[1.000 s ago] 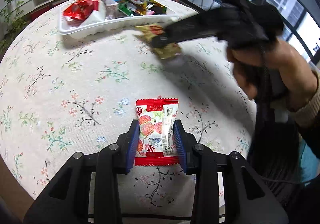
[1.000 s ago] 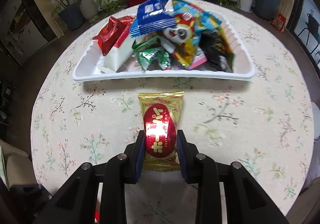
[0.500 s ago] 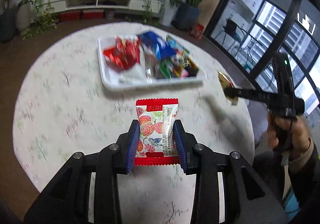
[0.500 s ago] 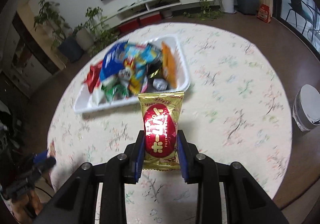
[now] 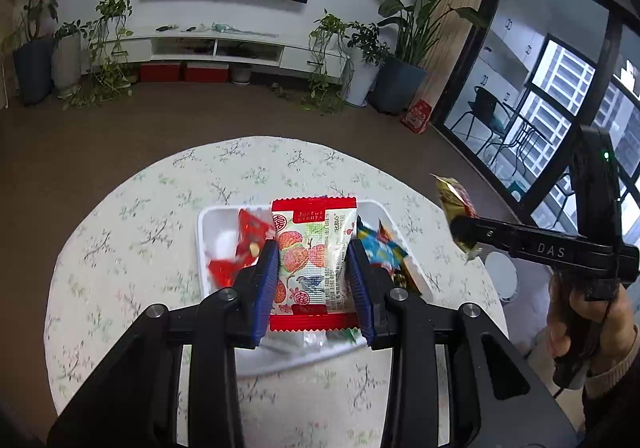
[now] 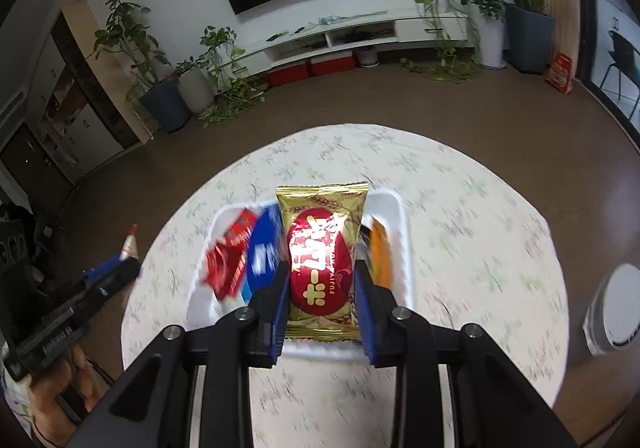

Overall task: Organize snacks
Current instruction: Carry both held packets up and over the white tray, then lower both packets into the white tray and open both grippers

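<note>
Blue pads of my left gripper clamp a red-edged white packet printed with red fruit, low in the middle of the left wrist view. Behind it lies the white tray of snacks on the round floral-clothed table, with a red wrapper at the tray's left side and a blue-and-yellow one at its right. Only this view shows my right hand at the right edge, gripping the black handle, with the gold packet seen edge-on at the gripper's tip.

My right gripper is likewise clenched, on a gold packet with a red oval label, at centre of the right wrist view. Past it the tray is blurred, holding a red packet, a blue one and an orange one. Only here do I see a white round bin on the floor at the right edge, and my left hand with its gripper at lower left. Both views share the wall television, white low cabinet and potted plants along the top.
</note>
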`<state>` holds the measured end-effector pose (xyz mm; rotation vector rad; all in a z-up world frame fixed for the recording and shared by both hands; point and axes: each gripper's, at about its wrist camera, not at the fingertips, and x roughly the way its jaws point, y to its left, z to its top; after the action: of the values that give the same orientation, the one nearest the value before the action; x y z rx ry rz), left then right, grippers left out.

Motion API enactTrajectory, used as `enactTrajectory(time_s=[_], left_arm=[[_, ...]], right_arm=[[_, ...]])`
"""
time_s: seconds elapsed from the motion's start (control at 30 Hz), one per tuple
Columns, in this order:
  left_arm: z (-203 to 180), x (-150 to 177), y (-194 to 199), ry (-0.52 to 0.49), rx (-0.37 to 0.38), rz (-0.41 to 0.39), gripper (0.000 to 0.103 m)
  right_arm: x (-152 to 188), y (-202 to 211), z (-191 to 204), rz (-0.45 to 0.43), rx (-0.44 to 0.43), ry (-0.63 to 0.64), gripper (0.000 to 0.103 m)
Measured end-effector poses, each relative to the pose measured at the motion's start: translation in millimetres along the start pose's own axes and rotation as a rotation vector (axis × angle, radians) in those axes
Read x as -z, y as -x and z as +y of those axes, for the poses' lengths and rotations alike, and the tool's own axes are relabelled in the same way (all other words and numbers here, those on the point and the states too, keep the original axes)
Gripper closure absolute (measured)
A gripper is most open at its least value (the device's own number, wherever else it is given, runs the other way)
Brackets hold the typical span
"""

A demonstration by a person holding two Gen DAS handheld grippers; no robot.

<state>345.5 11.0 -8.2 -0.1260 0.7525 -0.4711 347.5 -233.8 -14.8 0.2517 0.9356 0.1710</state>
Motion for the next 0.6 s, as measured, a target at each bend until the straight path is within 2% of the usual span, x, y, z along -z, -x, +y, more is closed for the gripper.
enactTrajectory(time_s=[0.2, 0.4, 0.6], left_arm=[[2, -10, -45, 0.019, -0.023, 0.028, 0.071], [13, 5, -92, 0.046, -0.058, 0.056, 0.071], [16, 10, -119, 0.034, -0.095, 0.064, 0.071]], right_arm=[[-18, -44, 17, 0.062, 0.013, 0.047, 0.071], [-17, -78, 23, 0.097, 0.032, 0.054, 0.071], [-18, -97, 24, 0.117, 0.050, 0.059, 0.071]])
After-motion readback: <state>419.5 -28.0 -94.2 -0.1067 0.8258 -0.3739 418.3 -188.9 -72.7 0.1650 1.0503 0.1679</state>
